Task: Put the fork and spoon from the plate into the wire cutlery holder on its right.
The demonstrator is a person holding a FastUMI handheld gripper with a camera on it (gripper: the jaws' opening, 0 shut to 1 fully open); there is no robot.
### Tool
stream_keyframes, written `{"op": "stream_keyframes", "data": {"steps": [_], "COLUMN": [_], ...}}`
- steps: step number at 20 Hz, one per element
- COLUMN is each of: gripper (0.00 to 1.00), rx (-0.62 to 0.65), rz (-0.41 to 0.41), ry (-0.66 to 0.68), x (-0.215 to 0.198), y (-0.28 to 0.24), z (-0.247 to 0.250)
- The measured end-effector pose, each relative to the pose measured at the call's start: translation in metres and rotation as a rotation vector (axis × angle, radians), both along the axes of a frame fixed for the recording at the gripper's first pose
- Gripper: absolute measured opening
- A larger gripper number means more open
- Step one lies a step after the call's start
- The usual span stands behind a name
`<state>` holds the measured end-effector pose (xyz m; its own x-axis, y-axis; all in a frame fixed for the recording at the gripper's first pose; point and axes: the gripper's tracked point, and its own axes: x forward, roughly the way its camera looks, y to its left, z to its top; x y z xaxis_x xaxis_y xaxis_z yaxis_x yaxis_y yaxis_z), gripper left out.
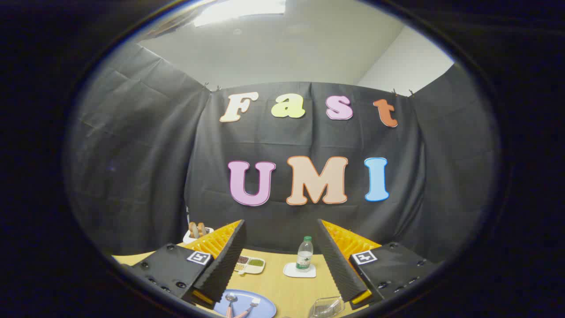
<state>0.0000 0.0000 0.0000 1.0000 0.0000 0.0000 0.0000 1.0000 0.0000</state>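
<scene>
My gripper (280,247) is open and held above the wooden table (287,287), with nothing between its fingers. Below the left finger (229,260) lies a light blue plate (260,309). A spoon (230,299) and a fork (252,304) rest side by side on it, heads pointing away from me. The wire cutlery holder (327,307) sits to the plate's right, just under the right finger (340,265). Its lower part is cut off from sight.
Beyond the fingers a small water bottle (304,254) stands on a white coaster (299,270). A white divided tray (250,264) with small foods lies left of it. A white holder with brown items (197,232) stands at the back left.
</scene>
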Motion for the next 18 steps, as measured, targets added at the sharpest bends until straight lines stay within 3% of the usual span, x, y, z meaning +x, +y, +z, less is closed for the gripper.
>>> {"op": "stream_keyframes", "data": {"steps": [18], "gripper": [0.99], "rx": [0.013], "rz": [0.039], "ry": [0.046], "x": [0.018], "y": [0.006], "z": [-0.014]}}
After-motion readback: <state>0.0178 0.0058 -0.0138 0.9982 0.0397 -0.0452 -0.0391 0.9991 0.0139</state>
